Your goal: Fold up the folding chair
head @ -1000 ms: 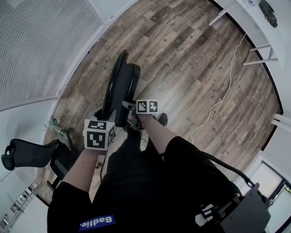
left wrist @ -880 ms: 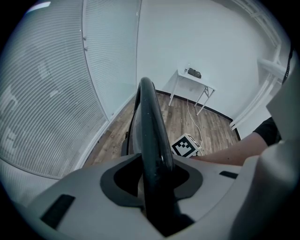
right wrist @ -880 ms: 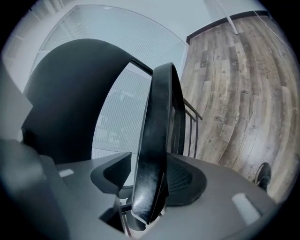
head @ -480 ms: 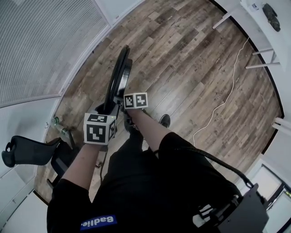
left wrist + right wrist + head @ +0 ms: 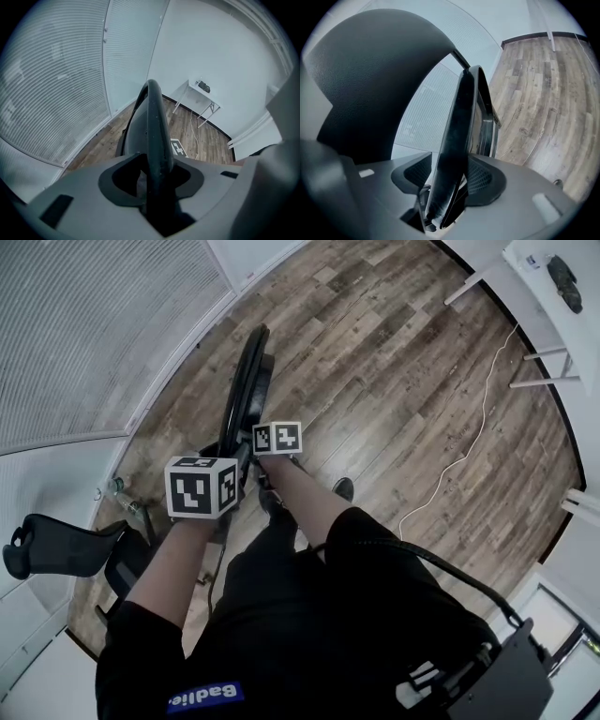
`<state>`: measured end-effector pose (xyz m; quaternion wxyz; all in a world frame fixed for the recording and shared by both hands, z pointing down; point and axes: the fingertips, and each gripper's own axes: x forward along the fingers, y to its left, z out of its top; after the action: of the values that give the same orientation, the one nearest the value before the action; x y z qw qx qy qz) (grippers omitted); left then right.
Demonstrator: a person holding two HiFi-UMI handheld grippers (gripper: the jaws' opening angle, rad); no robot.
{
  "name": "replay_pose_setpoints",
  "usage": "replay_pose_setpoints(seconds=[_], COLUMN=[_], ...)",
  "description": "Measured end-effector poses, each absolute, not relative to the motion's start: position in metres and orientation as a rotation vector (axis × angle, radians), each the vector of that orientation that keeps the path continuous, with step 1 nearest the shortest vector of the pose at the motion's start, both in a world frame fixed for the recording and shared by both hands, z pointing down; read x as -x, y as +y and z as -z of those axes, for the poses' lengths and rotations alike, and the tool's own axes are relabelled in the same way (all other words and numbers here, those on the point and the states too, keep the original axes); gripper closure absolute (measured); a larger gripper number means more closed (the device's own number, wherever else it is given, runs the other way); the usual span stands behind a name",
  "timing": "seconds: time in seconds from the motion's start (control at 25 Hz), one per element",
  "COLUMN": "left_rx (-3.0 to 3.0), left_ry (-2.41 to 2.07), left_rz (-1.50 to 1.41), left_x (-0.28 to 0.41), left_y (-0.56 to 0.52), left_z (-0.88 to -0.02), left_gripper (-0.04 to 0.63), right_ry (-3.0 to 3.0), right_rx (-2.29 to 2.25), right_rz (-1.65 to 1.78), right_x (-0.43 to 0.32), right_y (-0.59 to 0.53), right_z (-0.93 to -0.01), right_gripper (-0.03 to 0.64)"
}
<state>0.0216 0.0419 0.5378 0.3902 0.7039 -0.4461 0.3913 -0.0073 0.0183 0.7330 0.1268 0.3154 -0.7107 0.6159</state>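
Observation:
The black folding chair stands on the wood floor, seen edge-on and folded almost flat. My left gripper straddles the chair's thin curved rim. Its jaws are opening, and a gap shows on the rim's left side. Its marker cube hangs just left of the chair's near end. My right gripper is shut on a flat black panel of the chair, with both pads against it. Its cube sits right beside the chair's edge.
A black office chair stands at the left by the blind-covered glass wall. Two bottles sit at the wall's foot. A white cable trails across the floor towards a white table. My shoe is near the chair's base.
The chair's seat and back have closed together into a thinner profile. Both grippers have moved up the picture, and the right cube has shifted left against the chair.

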Motion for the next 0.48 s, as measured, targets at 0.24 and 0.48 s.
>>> replay_pose_setpoints(seconds=[0.24, 0.48], left_rx=[-1.787, -1.747], left_ry=[-1.107, -1.093], left_rz=[-0.945, -0.942], left_x=[-0.015, 0.017], left_y=[0.024, 0.014], left_z=[-0.533, -0.528], left_gripper=[0.44, 0.441], right_ry=[-2.045, -2.051], right_rx=[-0.898, -0.873], right_rz=[-1.676, -1.585], right_x=[0.009, 0.031], right_y=[0.004, -0.006], right_z=[-0.731, -0.722], right_gripper=[0.434, 0.436])
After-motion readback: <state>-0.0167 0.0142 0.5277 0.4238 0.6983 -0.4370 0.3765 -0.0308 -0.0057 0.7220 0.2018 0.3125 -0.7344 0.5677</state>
